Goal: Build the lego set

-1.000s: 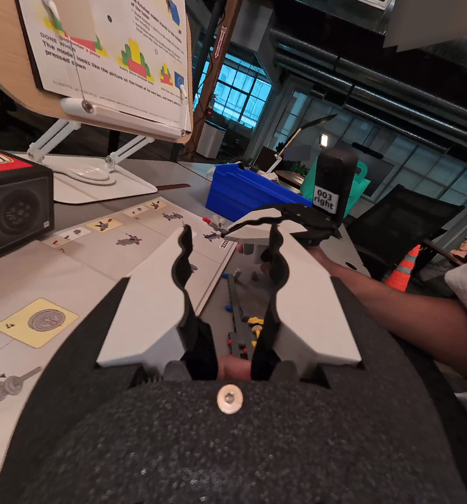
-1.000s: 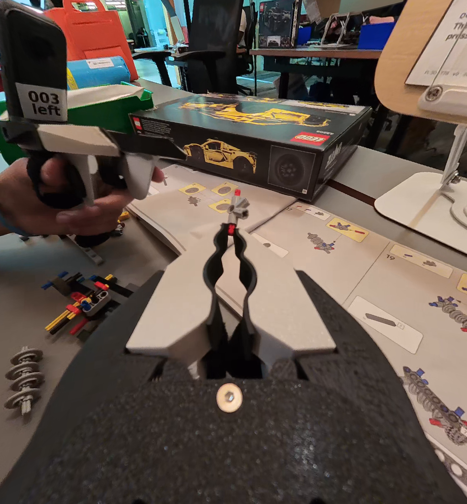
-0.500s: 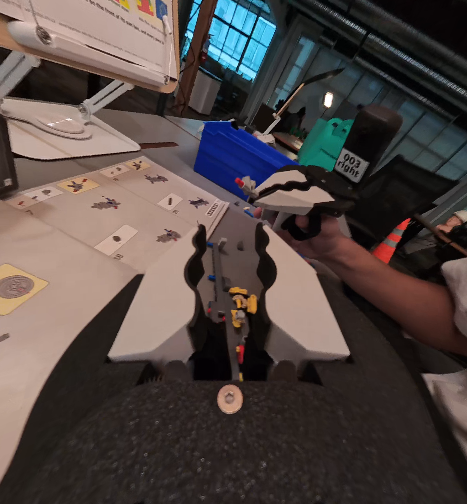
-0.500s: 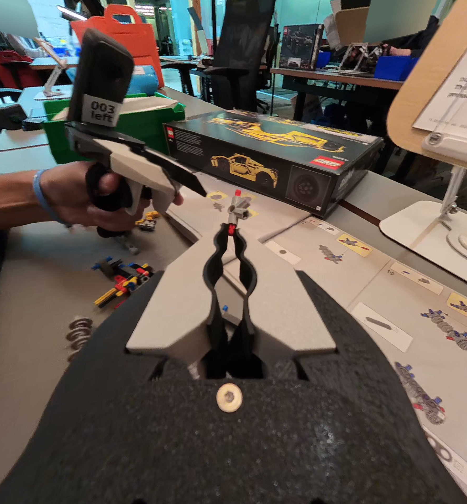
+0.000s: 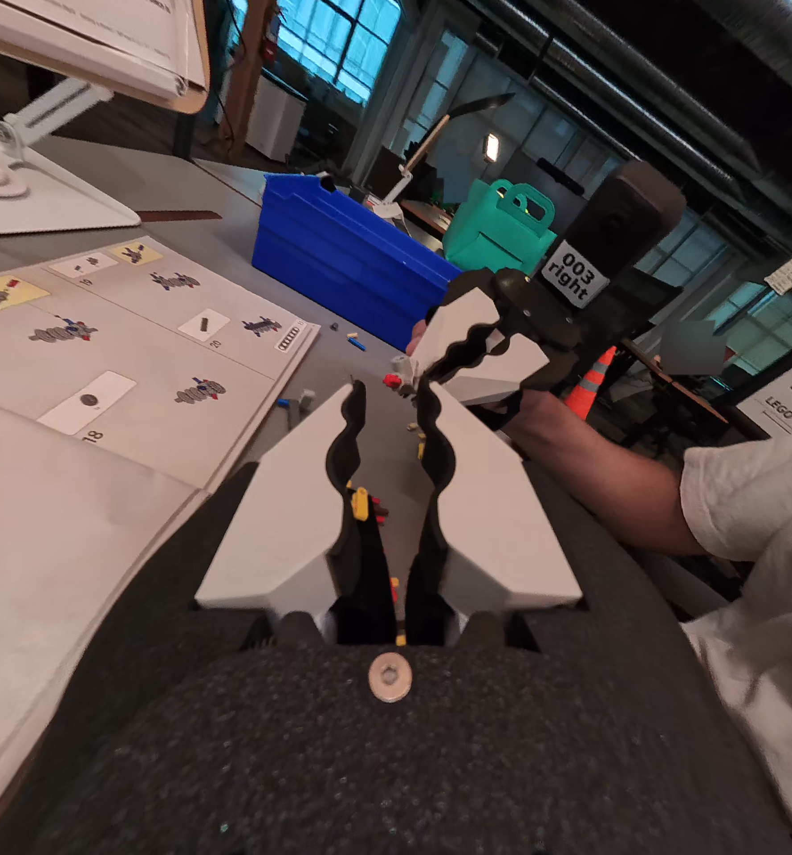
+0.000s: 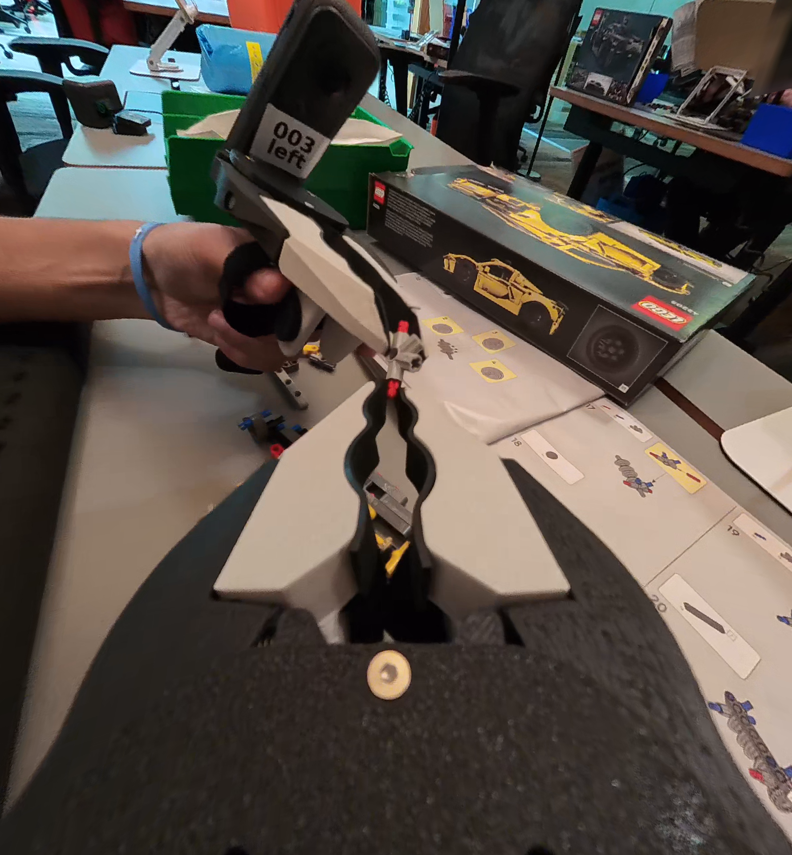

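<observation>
Two hand-held grippers meet above the grey tabletop (image 6: 162, 462): the right hand-held gripper (image 6: 391, 386) pinches a small grey connector on a red axle (image 6: 401, 354), while the left hand-held gripper (image 5: 387, 388), spread and empty, closes in. A misjudged handover could knock the piece loose among scattered parts (image 6: 269, 425).

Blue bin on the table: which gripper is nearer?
Right. The right gripper hangs just in front of the blue bin; the left gripper sits behind it, farther from the bin.
</observation>
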Available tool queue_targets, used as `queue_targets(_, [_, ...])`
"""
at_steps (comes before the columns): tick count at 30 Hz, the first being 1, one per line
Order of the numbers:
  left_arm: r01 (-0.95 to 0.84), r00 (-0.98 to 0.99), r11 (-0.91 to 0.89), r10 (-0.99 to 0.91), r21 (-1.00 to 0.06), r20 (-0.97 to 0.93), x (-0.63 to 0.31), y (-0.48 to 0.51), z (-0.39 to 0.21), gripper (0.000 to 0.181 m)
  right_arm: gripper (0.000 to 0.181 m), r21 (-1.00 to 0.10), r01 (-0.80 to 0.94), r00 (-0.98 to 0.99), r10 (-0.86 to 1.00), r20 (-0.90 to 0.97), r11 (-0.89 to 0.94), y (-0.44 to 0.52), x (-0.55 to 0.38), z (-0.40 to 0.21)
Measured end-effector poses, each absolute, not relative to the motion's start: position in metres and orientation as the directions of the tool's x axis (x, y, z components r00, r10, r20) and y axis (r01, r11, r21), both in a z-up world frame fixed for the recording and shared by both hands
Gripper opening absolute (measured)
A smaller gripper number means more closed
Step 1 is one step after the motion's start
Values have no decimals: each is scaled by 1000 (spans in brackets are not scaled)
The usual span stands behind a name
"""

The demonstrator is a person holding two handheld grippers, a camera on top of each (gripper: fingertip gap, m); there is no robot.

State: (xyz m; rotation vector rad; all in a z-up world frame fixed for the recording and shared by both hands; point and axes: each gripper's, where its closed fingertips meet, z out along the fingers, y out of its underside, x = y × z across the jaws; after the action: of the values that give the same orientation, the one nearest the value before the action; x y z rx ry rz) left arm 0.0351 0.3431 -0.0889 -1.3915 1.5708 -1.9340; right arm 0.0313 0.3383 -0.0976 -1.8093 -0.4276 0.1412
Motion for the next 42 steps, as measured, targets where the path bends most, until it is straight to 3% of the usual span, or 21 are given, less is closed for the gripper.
queue_targets(3, [-358, -492, -325, -731, -875, 473, 32, 339, -93, 24, 3, -950, 217, 919, 376, 121, -223, 335, 29, -97])
queue_targets(5, [-365, -459, -236, -796, -901, 395, 29, 349, -100, 28, 3, -938, 153, 912, 410, 13, -310, 324, 28, -111])
queue_targets(8, [-427, -268, 37, -959, -903, 88, 6, 401, -125, 38, 3, -840, 131, 932, 354, -77, -527, 296, 43, -149])
queue_targets(10, [-480, -121, 192, -981, -856, -152, -24, 454, -128, 38, 3, -742, 149, 946, 312, -85, -653, 267, 52, -174])
queue_targets(14, [-677, 42, 319, -883, -663, -468, -89, 562, -121, 44, 3, -710, 69, 954, 255, -159, -701, 241, 49, -190])
queue_targets(16, [-738, 104, 227, -892, -635, -439, -111, 595, -126, 56, 3, -690, 70, 960, 236, -150, -720, 238, 47, -202])
queue_targets(19, [-707, 219, 50, -933, -705, -285, -119, 611, -130, 55, 3, -680, 115, 960, 256, -109, -724, 239, 42, -208])
queue_targets(27, [-655, 248, 31, -935, -755, -253, -106, 561, -115, 53, 3, -624, 191, 947, 311, -86, -757, 243, 33, -211])
queue_targets(31, [-639, 330, -195, -943, -744, -36, -109, 561, -151, 55, 3, -593, 230, 919, 373, -130, -772, 246, 21, -211])
queue_targets(35, [-508, 461, -414, -871, -755, 168, -106, 585, -166, 75, 11, -584, 231, 909, 386, -155, -778, 249, 22, -210])
queue_targets(38, [-446, 585, -424, -805, -788, 102, -110, 622, -169, 97, 26, -641, 240, 900, 415, -136, -729, 265, 28, -188])
queue_targets(42, [-392, 640, -480, -755, -785, 142, -102, 645, -176, 121, 41, -839, 245, 950, 293, 108, -486, 355, 80, -112])
